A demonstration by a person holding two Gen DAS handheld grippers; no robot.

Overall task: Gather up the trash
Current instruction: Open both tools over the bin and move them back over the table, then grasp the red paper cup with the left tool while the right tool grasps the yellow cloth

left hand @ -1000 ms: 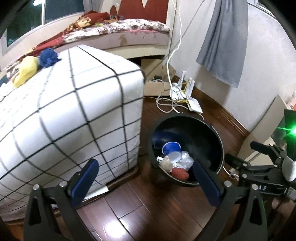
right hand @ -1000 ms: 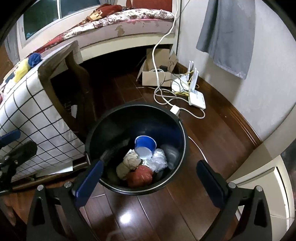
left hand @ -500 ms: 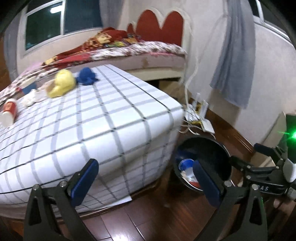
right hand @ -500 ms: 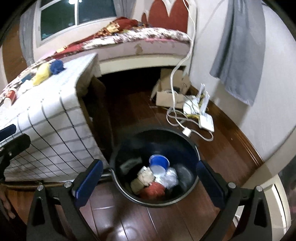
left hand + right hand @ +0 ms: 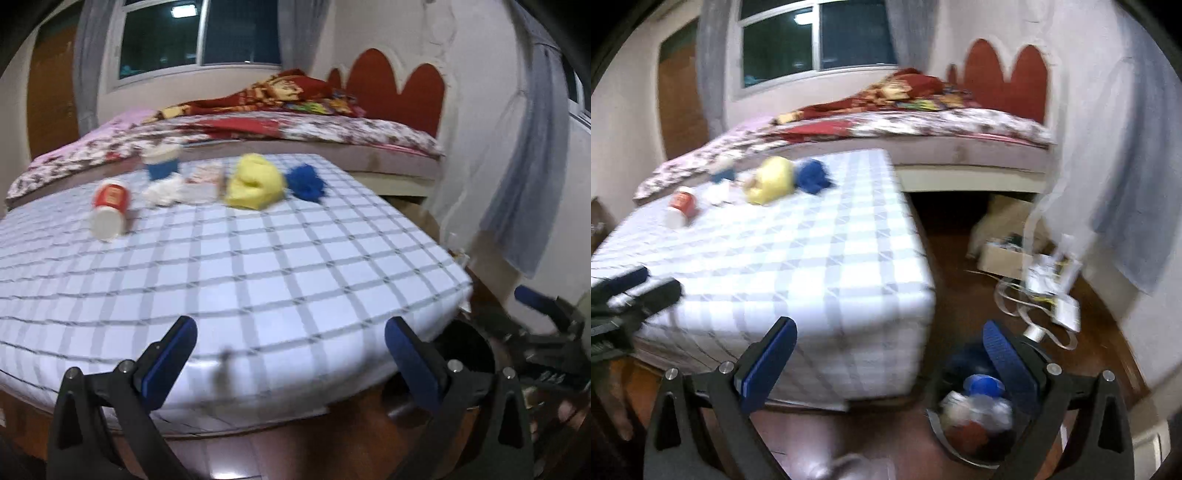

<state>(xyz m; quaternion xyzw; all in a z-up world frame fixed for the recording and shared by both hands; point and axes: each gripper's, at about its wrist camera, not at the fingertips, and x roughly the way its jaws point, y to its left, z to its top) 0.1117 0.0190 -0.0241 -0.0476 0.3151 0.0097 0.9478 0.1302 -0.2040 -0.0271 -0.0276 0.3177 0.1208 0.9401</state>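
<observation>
Both grippers are hanging wide open, gripping nothing: left gripper [image 5: 290,350] facing the checkered table [image 5: 258,266], right gripper [image 5: 888,349] nearer the black bin [image 5: 936,424]. Trash is sitting far-side: red cup [image 5: 109,206], yellow wad [image 5: 255,182], blue wad [image 5: 306,182].

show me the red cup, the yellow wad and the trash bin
red cup [image 5: 110,201], left wrist view, on its red side wall
yellow wad [image 5: 255,184], left wrist view, on its middle
trash bin [image 5: 936,424], right wrist view, on its near-left rim
</observation>
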